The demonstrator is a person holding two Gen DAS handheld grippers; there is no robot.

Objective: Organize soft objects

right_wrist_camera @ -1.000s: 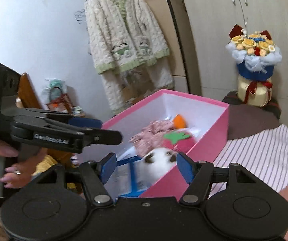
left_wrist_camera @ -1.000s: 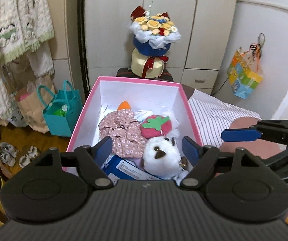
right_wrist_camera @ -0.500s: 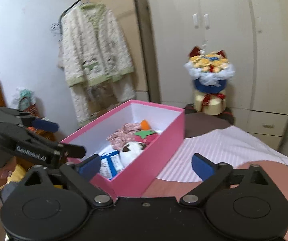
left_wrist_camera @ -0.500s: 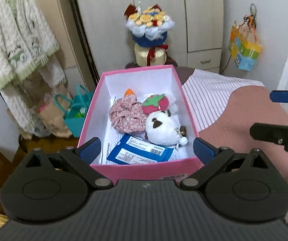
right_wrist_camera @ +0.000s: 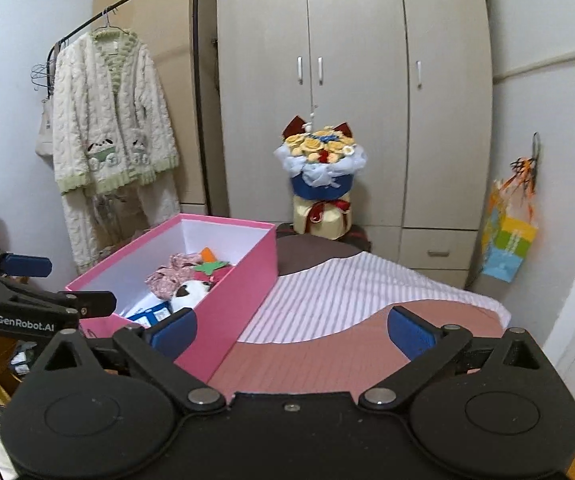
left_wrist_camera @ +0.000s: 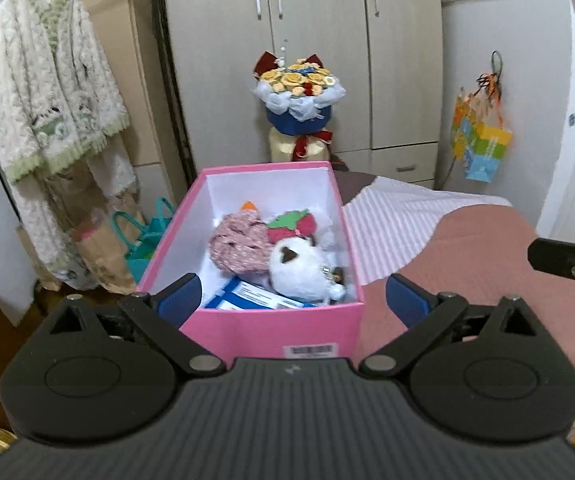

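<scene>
Pink box [left_wrist_camera: 275, 332] on the bed [left_wrist_camera: 467, 248] holds the soft toys [left_wrist_camera: 295, 268]. Both grippers, left [left_wrist_camera: 291, 300] and right [right_wrist_camera: 291, 330], hang empty with jaws apart; sorting seems finished, so next only pulling away.

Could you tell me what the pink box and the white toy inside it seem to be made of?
The pink box looks like matte cardboard: thin flat walls, crisp edges, a barcode sticker. The white toy appears to be fuzzy plush.
</scene>
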